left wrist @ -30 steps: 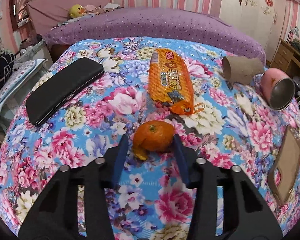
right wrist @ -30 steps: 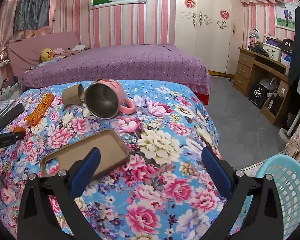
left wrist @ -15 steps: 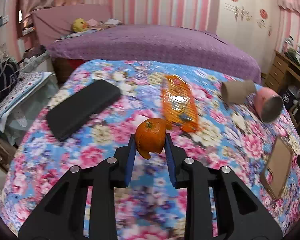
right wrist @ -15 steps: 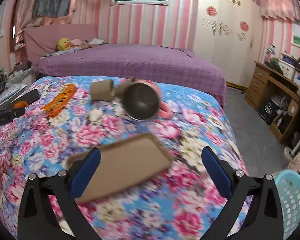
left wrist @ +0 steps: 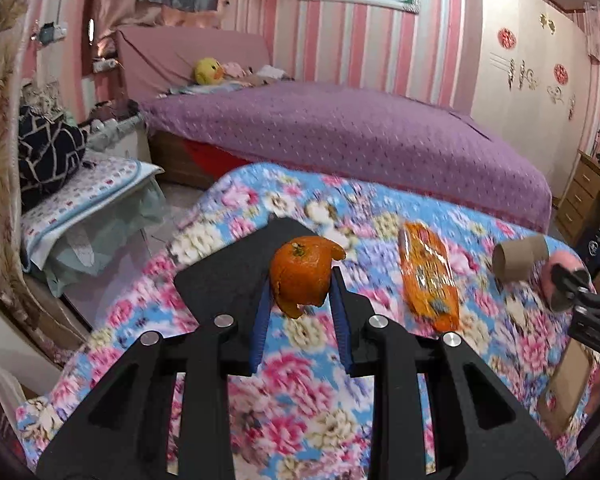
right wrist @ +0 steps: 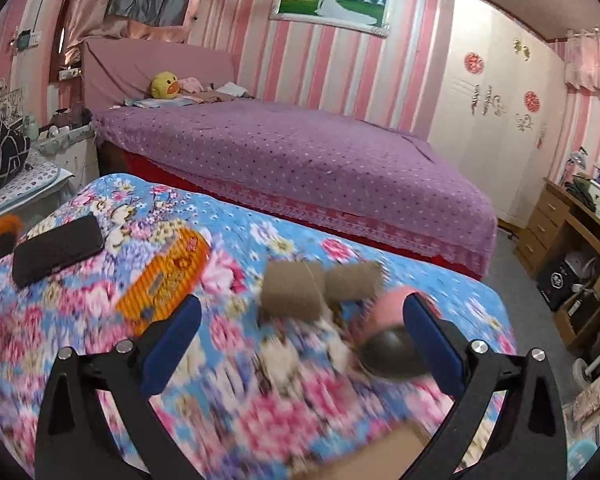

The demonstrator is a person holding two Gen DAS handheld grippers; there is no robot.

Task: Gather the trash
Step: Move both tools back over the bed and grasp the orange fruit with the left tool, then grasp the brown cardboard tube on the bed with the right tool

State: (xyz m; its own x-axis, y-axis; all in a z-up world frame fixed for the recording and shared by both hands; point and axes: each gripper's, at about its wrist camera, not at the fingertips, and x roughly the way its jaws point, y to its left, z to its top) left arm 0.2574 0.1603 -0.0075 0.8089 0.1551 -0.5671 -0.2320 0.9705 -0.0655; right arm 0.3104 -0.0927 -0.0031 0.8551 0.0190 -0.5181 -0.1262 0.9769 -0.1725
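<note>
My left gripper (left wrist: 300,300) is shut on an orange peel (left wrist: 302,276) and holds it up above the floral table (left wrist: 300,380). The peel also shows at the far left of the right wrist view (right wrist: 5,225). An orange snack wrapper (left wrist: 428,276) lies on the table to the right of the peel; it also shows in the right wrist view (right wrist: 164,276). A cardboard tube (left wrist: 520,258) lies further right, blurred in the right wrist view (right wrist: 320,290). My right gripper (right wrist: 300,328) is open and empty above the table, with the tube ahead between its fingers.
A black phone (right wrist: 58,248) lies on the table's left side. A pink metal mug (right wrist: 392,336) lies on its side by the tube. A brown phone case (left wrist: 568,384) lies at the right edge. A purple bed (left wrist: 340,136) stands behind. A wooden desk (right wrist: 572,248) stands right.
My left gripper closed on the orange peel and lifted it off the table. My right gripper swung left and forward, from over the phone case toward the tube and mug.
</note>
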